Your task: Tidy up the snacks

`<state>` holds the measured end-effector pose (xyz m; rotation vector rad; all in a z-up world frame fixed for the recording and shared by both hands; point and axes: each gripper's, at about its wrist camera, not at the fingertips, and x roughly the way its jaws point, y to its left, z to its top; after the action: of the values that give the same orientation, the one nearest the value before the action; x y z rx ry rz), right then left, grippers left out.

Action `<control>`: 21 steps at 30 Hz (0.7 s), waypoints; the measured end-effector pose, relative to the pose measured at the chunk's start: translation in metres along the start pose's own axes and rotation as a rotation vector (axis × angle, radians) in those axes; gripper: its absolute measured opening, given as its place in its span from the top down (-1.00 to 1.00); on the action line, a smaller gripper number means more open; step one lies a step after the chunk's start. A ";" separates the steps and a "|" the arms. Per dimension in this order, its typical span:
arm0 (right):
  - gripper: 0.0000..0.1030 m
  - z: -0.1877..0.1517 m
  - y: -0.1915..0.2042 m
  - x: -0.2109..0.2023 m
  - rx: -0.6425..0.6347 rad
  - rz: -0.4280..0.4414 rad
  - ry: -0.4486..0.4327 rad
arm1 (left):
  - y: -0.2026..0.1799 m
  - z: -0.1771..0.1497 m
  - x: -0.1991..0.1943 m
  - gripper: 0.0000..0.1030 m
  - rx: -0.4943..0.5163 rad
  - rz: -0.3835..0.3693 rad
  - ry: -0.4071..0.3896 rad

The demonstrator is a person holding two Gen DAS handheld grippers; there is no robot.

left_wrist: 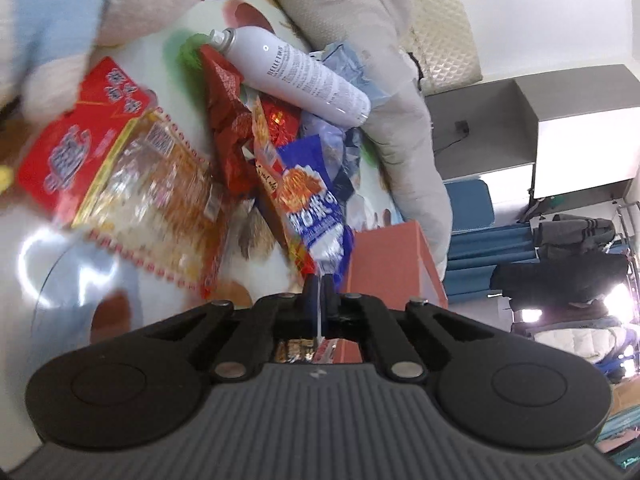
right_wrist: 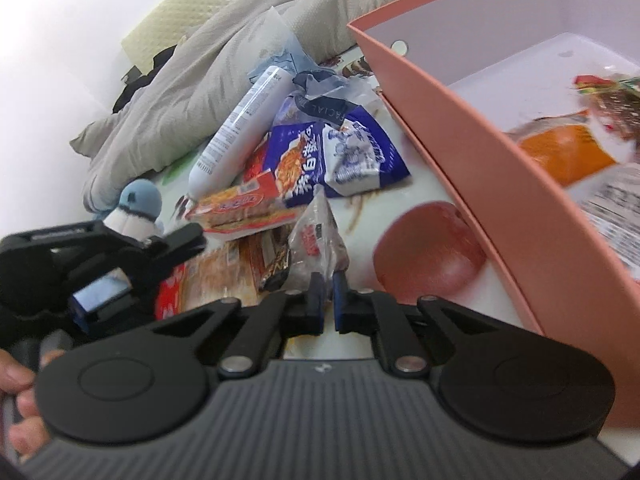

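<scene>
A heap of snack packets lies on a printed tablecloth. My left gripper [left_wrist: 319,292] is shut on the edge of a blue noodle-snack packet [left_wrist: 316,216], lifted from the heap. My right gripper [right_wrist: 328,300] is shut on the corner of a clear packet with dark snack inside [right_wrist: 318,240]. The salmon-pink box [right_wrist: 460,120] stands to the right, holding an orange packet [right_wrist: 564,152] and another snack. The same box shows in the left wrist view [left_wrist: 392,264], just right of the left gripper. The left gripper appears at the left of the right wrist view [right_wrist: 96,280].
A white spray bottle [left_wrist: 296,72] lies on the heap with red packets [left_wrist: 84,136] and a clear biscuit bag [left_wrist: 156,200]. A grey blanket [left_wrist: 400,120] lies behind. A blue plush toy [right_wrist: 136,208] sits at the left. A blue-white packet [right_wrist: 360,156] lies near the box.
</scene>
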<state>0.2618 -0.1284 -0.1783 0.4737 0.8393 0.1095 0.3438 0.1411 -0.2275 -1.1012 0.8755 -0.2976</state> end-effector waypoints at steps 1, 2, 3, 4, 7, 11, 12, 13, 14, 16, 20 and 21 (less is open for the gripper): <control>0.86 -0.003 0.000 -0.006 -0.006 -0.004 -0.001 | -0.001 -0.005 -0.009 0.98 0.007 0.002 -0.004; 0.86 -0.008 -0.001 -0.013 -0.014 -0.007 -0.004 | -0.002 -0.009 -0.019 0.98 0.013 0.004 -0.007; 0.86 -0.012 -0.001 -0.019 -0.017 -0.009 -0.005 | -0.002 -0.014 -0.028 0.98 0.015 0.005 -0.011; 0.86 -0.016 -0.002 -0.025 -0.017 -0.010 -0.004 | -0.002 -0.019 -0.036 0.98 0.017 0.007 -0.014; 0.86 -0.027 -0.005 -0.043 -0.022 -0.011 -0.006 | 0.002 -0.038 -0.067 0.98 0.017 0.018 -0.023; 0.86 -0.041 -0.011 -0.064 -0.031 -0.010 -0.010 | 0.006 -0.061 -0.103 0.99 0.028 0.028 -0.040; 0.86 -0.045 -0.012 -0.068 -0.033 -0.008 -0.009 | 0.007 -0.066 -0.110 0.99 0.029 0.031 -0.044; 0.86 -0.049 -0.014 -0.072 -0.032 -0.005 -0.006 | 0.009 -0.072 -0.117 0.99 0.031 0.036 -0.047; 0.86 -0.053 -0.016 -0.077 -0.032 -0.004 -0.004 | 0.010 -0.077 -0.125 0.99 0.032 0.041 -0.052; 0.86 -0.061 -0.019 -0.085 -0.044 -0.004 -0.001 | 0.016 -0.087 -0.141 0.99 0.024 0.049 -0.063; 0.86 -0.072 -0.025 -0.096 -0.066 -0.005 0.008 | 0.024 -0.104 -0.162 0.99 0.039 0.092 -0.073; 0.86 -0.075 -0.026 -0.098 -0.073 -0.006 0.012 | 0.026 -0.109 -0.167 0.99 0.038 0.107 -0.077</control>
<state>0.1382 -0.1517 -0.1649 0.4020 0.8455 0.1377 0.1506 0.1843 -0.1908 -1.0202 0.8536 -0.1808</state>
